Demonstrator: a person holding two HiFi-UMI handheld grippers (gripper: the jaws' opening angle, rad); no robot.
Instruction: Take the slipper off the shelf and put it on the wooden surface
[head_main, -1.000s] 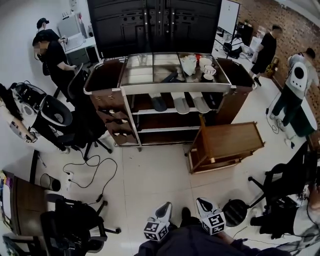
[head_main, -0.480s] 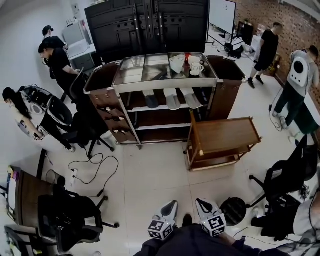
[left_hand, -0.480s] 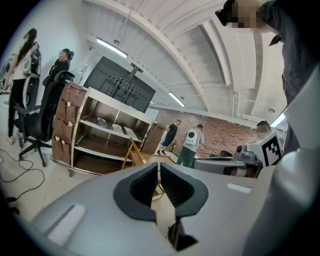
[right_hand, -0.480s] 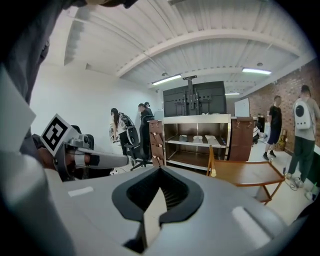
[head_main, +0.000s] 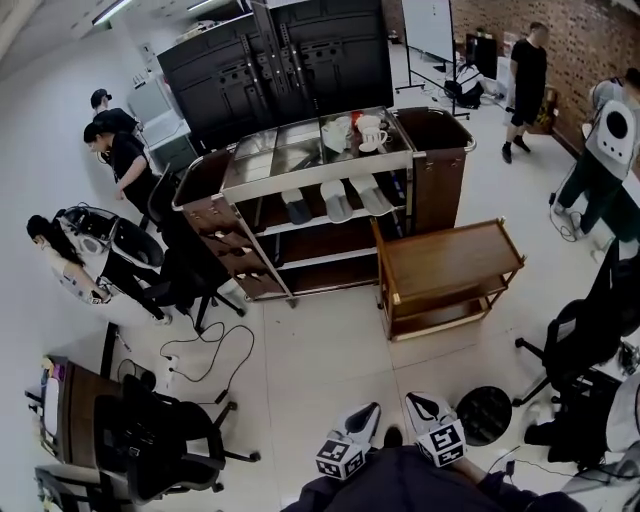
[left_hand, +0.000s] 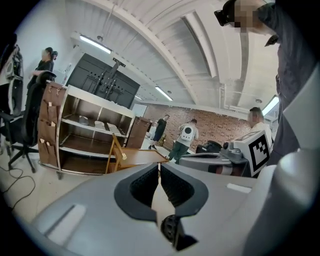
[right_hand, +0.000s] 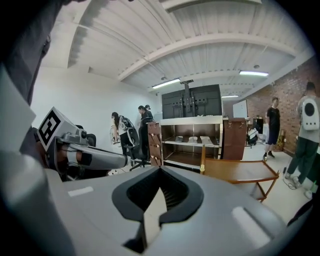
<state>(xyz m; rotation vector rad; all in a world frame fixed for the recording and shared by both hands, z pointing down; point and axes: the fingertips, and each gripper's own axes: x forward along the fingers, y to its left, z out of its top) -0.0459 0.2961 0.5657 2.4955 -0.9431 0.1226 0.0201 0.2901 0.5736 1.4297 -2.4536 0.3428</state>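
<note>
While 3 slippers (head_main: 337, 205) lie on the shelf (head_main: 310, 221), left gripper (left_hand: 159, 167) and right gripper (right_hand: 160, 170) are closed

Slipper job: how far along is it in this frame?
Done: nothing yet. Three slippers lie on the upper tier of the shelf, and the wooden cart top is bare. In hand: nothing. The left gripper and right gripper are both shut and empty, held low and well short of the shelf. Left: walk up, grip one slipper, carry it over and set it on the wooden cart top.
</note>
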